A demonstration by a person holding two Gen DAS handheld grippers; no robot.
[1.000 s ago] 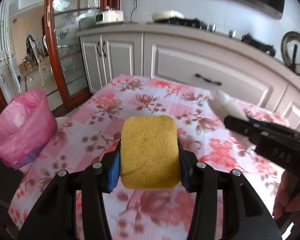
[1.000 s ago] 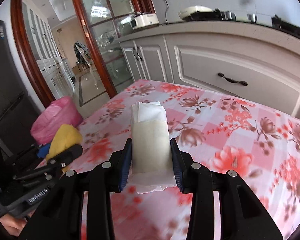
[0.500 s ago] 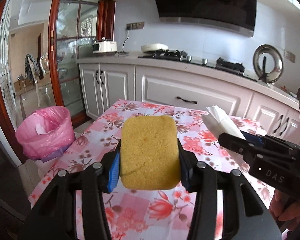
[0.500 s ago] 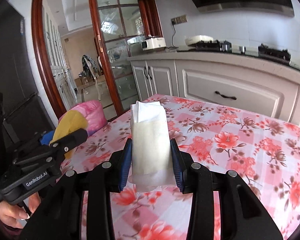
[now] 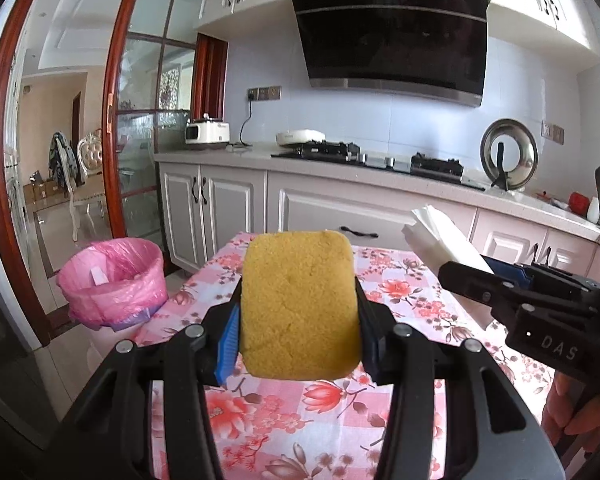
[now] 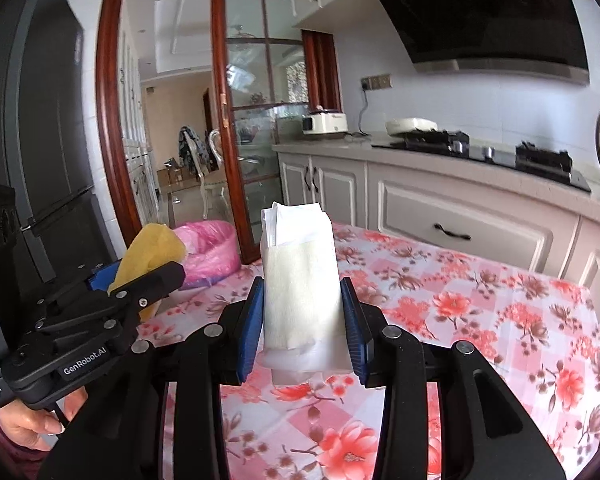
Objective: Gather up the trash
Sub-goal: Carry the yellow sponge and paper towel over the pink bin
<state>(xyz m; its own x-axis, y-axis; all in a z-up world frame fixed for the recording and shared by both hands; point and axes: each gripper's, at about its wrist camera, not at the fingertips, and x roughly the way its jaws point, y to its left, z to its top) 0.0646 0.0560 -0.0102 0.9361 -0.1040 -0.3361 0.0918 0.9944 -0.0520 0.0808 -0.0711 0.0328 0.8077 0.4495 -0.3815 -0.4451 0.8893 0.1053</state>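
Note:
My left gripper (image 5: 298,308) is shut on a yellow sponge (image 5: 300,304), held up above the table with the pink floral cloth (image 5: 308,420). My right gripper (image 6: 302,316) is shut on a folded wad of white tissue paper (image 6: 300,280), also held above the table. In the left wrist view the right gripper and its tissue (image 5: 444,236) show at the right. In the right wrist view the left gripper and the sponge (image 6: 148,252) show at the left. A trash bin with a pink bag (image 5: 114,280) stands on the floor left of the table; it also shows in the right wrist view (image 6: 210,252).
White kitchen cabinets (image 5: 228,208) with a worktop, gas hob (image 5: 364,156) and cooker hood run behind the table. A wooden-framed glass door (image 5: 140,140) stands left of them. A dark fridge (image 6: 40,140) is at the far left. A person's hand (image 6: 32,420) holds the left gripper.
Both grippers have risen and tilted up from the table, each still holding its item. The views now look level across the kitchen, and the pink bin shows more fully.

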